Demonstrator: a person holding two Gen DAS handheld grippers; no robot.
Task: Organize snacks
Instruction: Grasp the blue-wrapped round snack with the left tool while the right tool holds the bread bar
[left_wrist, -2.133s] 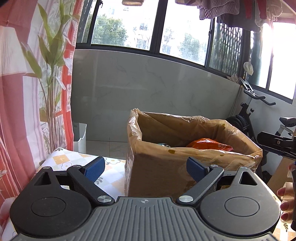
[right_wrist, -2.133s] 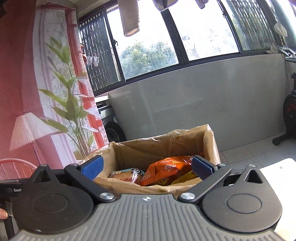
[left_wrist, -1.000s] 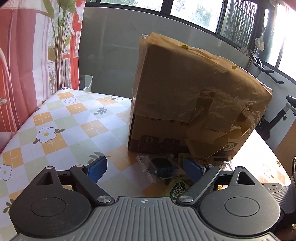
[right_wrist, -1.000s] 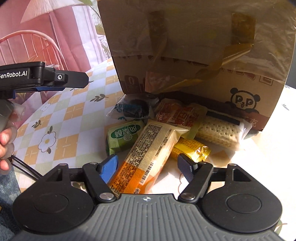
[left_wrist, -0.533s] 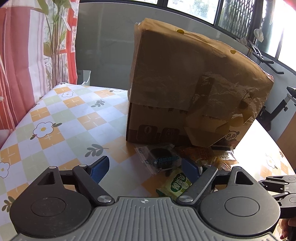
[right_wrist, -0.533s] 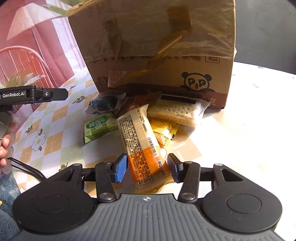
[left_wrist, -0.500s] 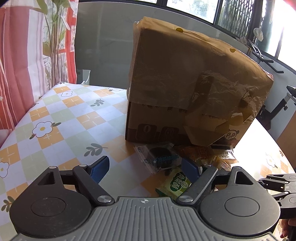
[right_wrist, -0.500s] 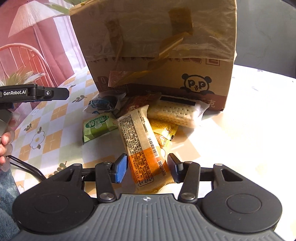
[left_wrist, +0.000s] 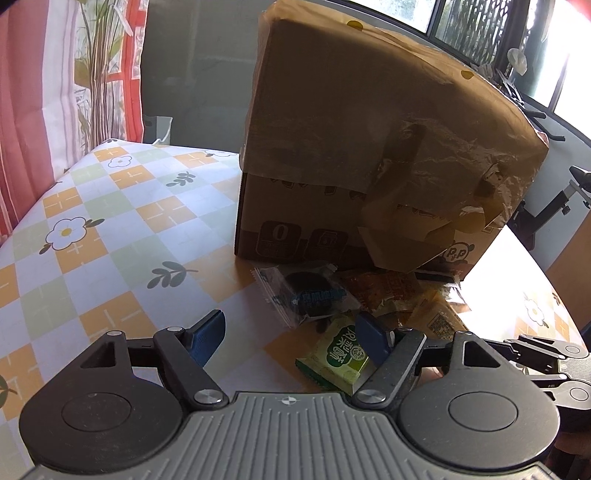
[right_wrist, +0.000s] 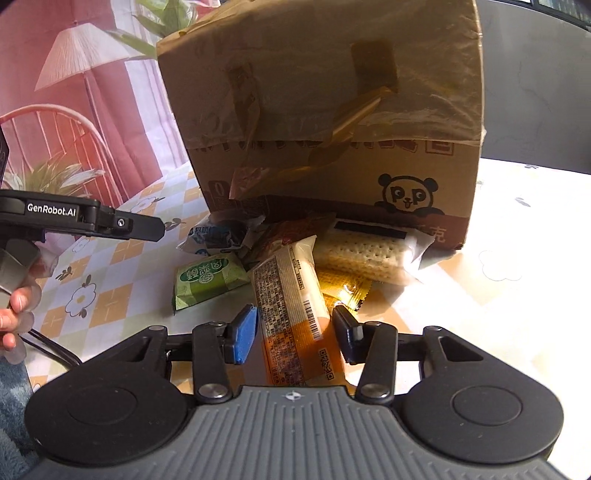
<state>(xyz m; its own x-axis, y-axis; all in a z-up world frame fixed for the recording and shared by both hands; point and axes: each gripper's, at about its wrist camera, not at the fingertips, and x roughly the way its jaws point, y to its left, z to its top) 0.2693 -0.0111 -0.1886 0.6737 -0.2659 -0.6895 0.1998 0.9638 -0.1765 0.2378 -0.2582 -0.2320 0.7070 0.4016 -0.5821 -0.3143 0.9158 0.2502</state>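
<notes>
A tall cardboard box (right_wrist: 325, 110) with a plastic liner folded over its rim stands on the table, several snack packets piled at its foot. My right gripper (right_wrist: 293, 334) straddles the near end of a long orange-and-white packet (right_wrist: 291, 295). Its jaws are closing and the pads sit just off the packet's edges. My left gripper (left_wrist: 291, 332) hovers low with its jaws closing on nothing. A green packet (left_wrist: 340, 350) lies by its right finger, with a dark cookie packet (left_wrist: 310, 291) just beyond. A cracker packet (right_wrist: 365, 251) and a yellow packet (right_wrist: 343, 291) lie nearer the box.
The checked flower tablecloth (left_wrist: 92, 221) stretches bare to the left up to the table's edge. A red curtain (left_wrist: 37, 92) and a plant stand behind it. An exercise bike (left_wrist: 554, 210) is at the right. A person's hand (right_wrist: 14, 314) holds the left gripper.
Both grippers dropped from above the box's open top to the snacks at its foot. The right jaws narrowed around the orange packet, and the left jaws narrowed a little.
</notes>
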